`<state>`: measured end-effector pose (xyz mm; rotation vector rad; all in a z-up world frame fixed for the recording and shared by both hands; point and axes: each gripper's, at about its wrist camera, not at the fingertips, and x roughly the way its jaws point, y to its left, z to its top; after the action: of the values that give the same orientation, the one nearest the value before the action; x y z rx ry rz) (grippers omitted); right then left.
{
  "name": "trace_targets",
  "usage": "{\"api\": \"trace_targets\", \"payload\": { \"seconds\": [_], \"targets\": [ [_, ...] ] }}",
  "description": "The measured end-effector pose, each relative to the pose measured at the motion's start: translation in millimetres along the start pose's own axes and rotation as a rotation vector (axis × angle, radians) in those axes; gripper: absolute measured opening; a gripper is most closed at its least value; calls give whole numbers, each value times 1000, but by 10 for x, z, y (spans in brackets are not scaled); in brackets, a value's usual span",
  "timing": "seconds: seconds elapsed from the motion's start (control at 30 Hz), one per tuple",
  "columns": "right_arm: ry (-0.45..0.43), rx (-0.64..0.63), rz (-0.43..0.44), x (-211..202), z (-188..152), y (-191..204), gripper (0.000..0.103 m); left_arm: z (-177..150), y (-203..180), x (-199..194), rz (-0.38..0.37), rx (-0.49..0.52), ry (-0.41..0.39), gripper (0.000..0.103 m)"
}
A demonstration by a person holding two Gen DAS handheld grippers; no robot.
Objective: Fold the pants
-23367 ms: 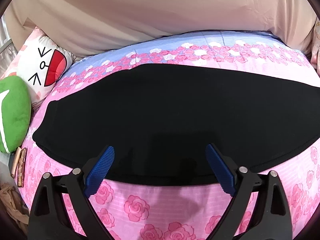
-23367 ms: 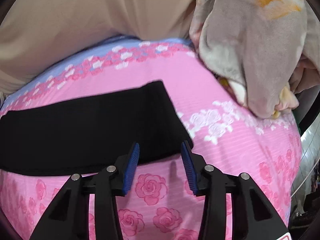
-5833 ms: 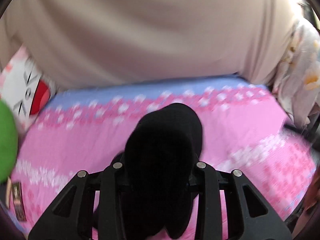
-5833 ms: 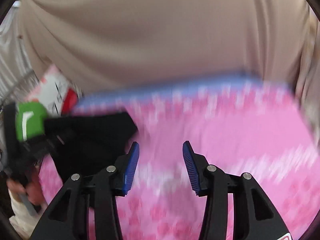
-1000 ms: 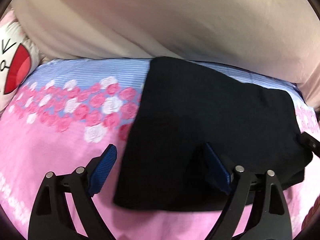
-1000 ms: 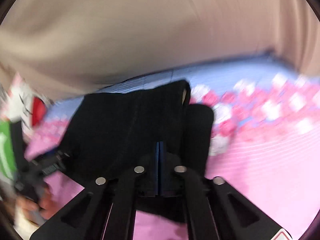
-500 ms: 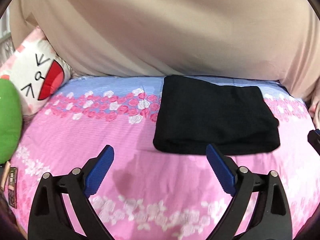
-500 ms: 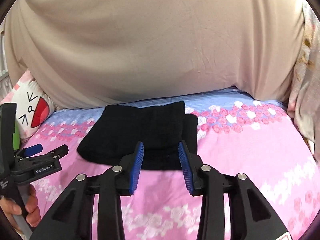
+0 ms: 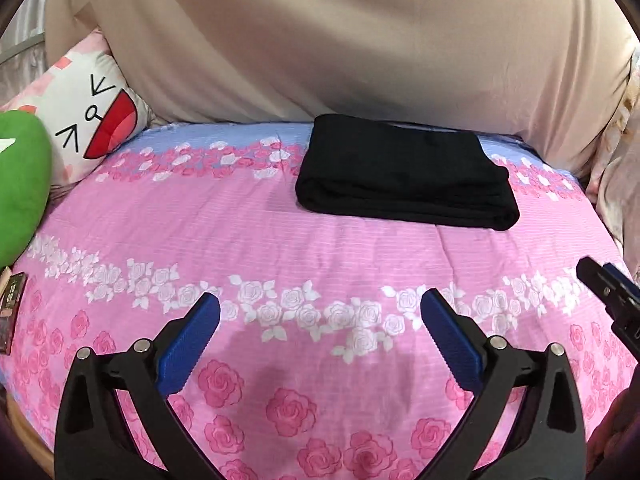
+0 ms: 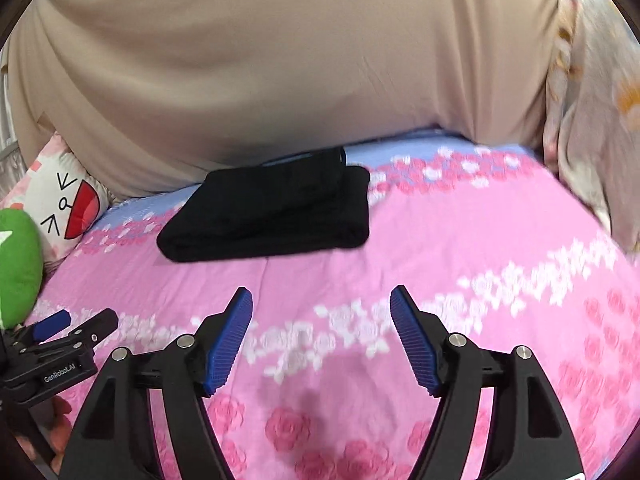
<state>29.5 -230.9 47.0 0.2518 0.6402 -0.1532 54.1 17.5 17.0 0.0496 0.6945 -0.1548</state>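
1. Pants [image 9: 404, 178], black, lie folded into a compact rectangle on the far part of the pink rose bedspread [image 9: 280, 248], partly on its blue band, close under the beige sheet [image 9: 340, 40] hung behind the bed.
2. My left gripper [image 9: 320, 344]: jaws spread wide and still opening, nothing between them. Only bedspread shows in the gap. The pants sit well ahead of the blue pads [image 9: 192, 344], slightly to the right of the gap's centre line.
3. My right gripper [image 10: 322, 340]: jaws apart and opening, nothing between them. From this view the pants [image 10: 272, 216] lie well ahead and a little left of the gap. No contact with either pad [image 10: 414, 342].
4. Both grippers hang over the near part of the bed, angled down at the cover. Neither one touches the cloth of the pants.
5. In the right view my left gripper [image 10: 76, 330] shows at the lower left edge; in the left view the tip of my right gripper [image 9: 610, 288] shows at the right edge.
6. The fold's thick rounded edge faces me. The upper layer sits a bit short of the lower one at the right end.
7. Left side of bed: cartoon-face pillow [image 9: 86, 120] and a green cushion [image 9: 20, 188], well apart from the pants. A floral blanket [image 10: 592, 100] is bunched at the right.
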Motion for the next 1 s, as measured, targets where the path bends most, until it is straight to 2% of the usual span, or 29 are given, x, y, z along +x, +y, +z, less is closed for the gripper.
{"api": "trace_targets", "payload": {
  "seconds": [0.17,0.27,0.57,0.7,0.83,1.0],
  "targets": [
    [9,-67,-62,33,-122,112,70,-29,-78,50,39,31,0,98],
    [13,-75,-55,46,-140,160,74,-22,-113,85,57,34,8,98],
    [4,-103,-44,106,-54,312,75,114,-90,98,38,24,8,98],
    [-3,-112,-41,111,-15,355,79,182,-97,87,33,22,-2,98],
    [-8,-109,-45,108,9,353,79,201,-95,106,-28,6,18,98],
    [-7,-99,-49,107,32,320,79,187,-119,107,2,18,2,98]
  ]
}}
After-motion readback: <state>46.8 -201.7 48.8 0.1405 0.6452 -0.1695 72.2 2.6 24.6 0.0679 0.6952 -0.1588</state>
